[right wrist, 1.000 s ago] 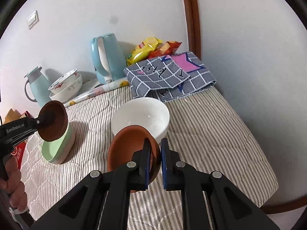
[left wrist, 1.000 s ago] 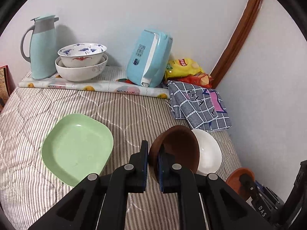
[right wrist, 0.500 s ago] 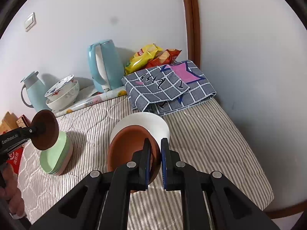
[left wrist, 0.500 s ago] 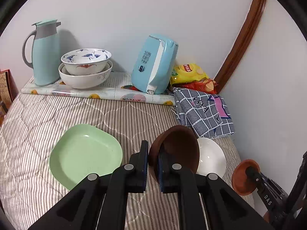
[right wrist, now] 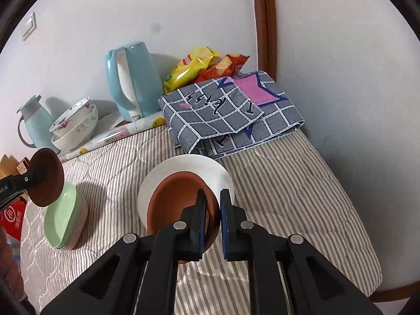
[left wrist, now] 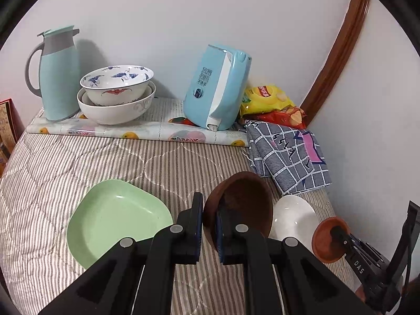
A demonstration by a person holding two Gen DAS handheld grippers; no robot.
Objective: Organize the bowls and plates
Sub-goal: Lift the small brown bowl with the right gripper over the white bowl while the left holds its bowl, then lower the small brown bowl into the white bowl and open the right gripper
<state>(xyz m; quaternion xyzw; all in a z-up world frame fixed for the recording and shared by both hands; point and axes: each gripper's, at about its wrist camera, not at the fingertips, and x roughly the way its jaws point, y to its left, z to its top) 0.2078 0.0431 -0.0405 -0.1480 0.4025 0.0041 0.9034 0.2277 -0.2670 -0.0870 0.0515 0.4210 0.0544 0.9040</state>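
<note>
My left gripper (left wrist: 209,215) is shut on the rim of a dark brown bowl (left wrist: 244,204), held in the air above the striped table, right of the green plate (left wrist: 115,218). It also shows in the right wrist view (right wrist: 47,177) over the stacked green plates (right wrist: 65,218). My right gripper (right wrist: 213,210) is shut on the rim of a reddish-brown bowl (right wrist: 178,199), held over the white bowl (right wrist: 210,170). That bowl also shows in the left wrist view (left wrist: 328,239), right of the white bowl (left wrist: 291,218).
At the back stand a teal thermos (left wrist: 59,73), two nested patterned bowls (left wrist: 115,94), a blue kettle (left wrist: 218,86), snack bags (left wrist: 270,99) and a folded checked cloth (left wrist: 288,157). A wall and wooden trim (left wrist: 333,52) close the right side.
Both grippers have lifted and drawn back with their bowls. The plates and white bowl look smaller and farther below in both views.
</note>
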